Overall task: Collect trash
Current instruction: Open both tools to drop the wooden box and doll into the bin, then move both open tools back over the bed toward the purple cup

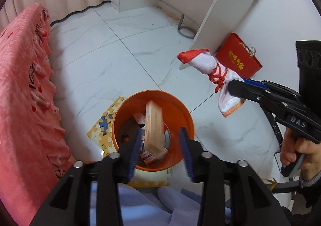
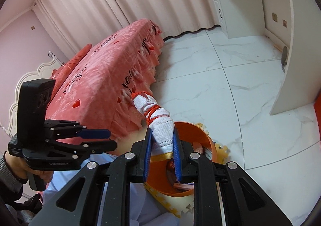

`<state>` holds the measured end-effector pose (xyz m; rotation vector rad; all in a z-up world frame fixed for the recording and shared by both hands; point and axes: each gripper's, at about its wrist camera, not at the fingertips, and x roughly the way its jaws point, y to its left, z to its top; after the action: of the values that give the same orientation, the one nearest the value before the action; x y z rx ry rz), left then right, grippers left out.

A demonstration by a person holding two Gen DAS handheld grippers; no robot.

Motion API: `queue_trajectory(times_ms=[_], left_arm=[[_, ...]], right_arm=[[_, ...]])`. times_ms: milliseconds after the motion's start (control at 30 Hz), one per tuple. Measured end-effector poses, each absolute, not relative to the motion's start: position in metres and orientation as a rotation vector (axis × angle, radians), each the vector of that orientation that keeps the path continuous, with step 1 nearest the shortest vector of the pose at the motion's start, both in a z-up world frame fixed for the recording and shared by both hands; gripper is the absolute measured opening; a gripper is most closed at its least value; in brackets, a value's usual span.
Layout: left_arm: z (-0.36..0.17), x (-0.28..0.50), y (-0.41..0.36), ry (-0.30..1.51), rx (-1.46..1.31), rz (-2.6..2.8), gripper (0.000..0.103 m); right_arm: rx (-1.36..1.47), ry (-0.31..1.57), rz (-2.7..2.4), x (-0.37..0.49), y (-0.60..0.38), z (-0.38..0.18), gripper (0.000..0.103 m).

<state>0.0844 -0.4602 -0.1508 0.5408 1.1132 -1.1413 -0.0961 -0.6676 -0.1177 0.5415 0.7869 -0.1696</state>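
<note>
An orange bin stands on the floor below my left gripper, which is open; a tan box is blurred in the air between its fingers, over the bin, above other trash inside. My right gripper is shut on a white cloth bundle tied with red string, held above the bin's rim. In the left wrist view the bundle hangs right of the bin, with the right gripper on its lower end. The left gripper shows at left in the right wrist view.
A bed with a pink cover runs along the left. A white desk and a red box stand at the right. A yellow foam mat lies under the bin. White tiled floor lies beyond.
</note>
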Motion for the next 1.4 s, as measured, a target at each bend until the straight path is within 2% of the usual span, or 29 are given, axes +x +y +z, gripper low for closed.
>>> queue_trajectory(times_ms=[367,500,600,633,700,833,867,933,1033,1133,1333,1400], left_arm=[[-0.148,0.092,-0.446,1.131,0.519,-1.093,0.047],[-0.148,0.096,-0.440,1.136,0.510,-1.073,0.047],[-0.147,0.098,-0.435,1.134,0.506,-1.061,0.047],[-0.146,0.099,-0.434,1.134,0.502,-1.055,0.048],[-0.144,0.100,-0.429,1.127,0.491,-1.039,0.058],[-0.138,0.101,-0.416,1.113,0.469,-1.009,0.063],[-0.136,0.102,-0.412,1.106,0.469,-0.995,0.072],[-0.129,0.103,-0.401,1.079,0.458,-0.967,0.079],[-0.120,0.106,-0.383,1.060,0.433,-0.933,0.079],[-0.108,0.107,-0.360,1.031,0.400,-0.877,0.086],[-0.085,0.110,-0.297,0.985,0.315,-0.749,0.088],[-0.078,0.110,-0.269,0.971,0.274,-0.697,0.093]], right_arm=[[0.539,0.824,-0.145,-0.078,-0.659,-0.132,0.023],[0.526,0.851,-0.168,-0.070,-0.659,-0.138,0.051],[0.531,0.847,-0.160,-0.069,-0.657,-0.136,0.051],[0.520,0.845,-0.158,-0.068,-0.654,-0.134,0.051],[0.521,0.841,-0.151,-0.068,-0.651,-0.130,0.051],[0.515,0.829,-0.128,-0.067,-0.641,-0.121,0.051],[0.514,0.827,-0.122,-0.067,-0.639,-0.119,0.051],[0.508,0.820,-0.100,-0.065,-0.630,-0.112,0.052],[0.494,0.817,-0.065,-0.061,-0.616,-0.103,0.052],[0.478,0.810,-0.018,-0.054,-0.595,-0.092,0.055],[0.416,0.808,0.141,-0.026,-0.530,-0.071,0.059],[0.395,0.811,0.200,-0.015,-0.505,-0.066,0.060]])
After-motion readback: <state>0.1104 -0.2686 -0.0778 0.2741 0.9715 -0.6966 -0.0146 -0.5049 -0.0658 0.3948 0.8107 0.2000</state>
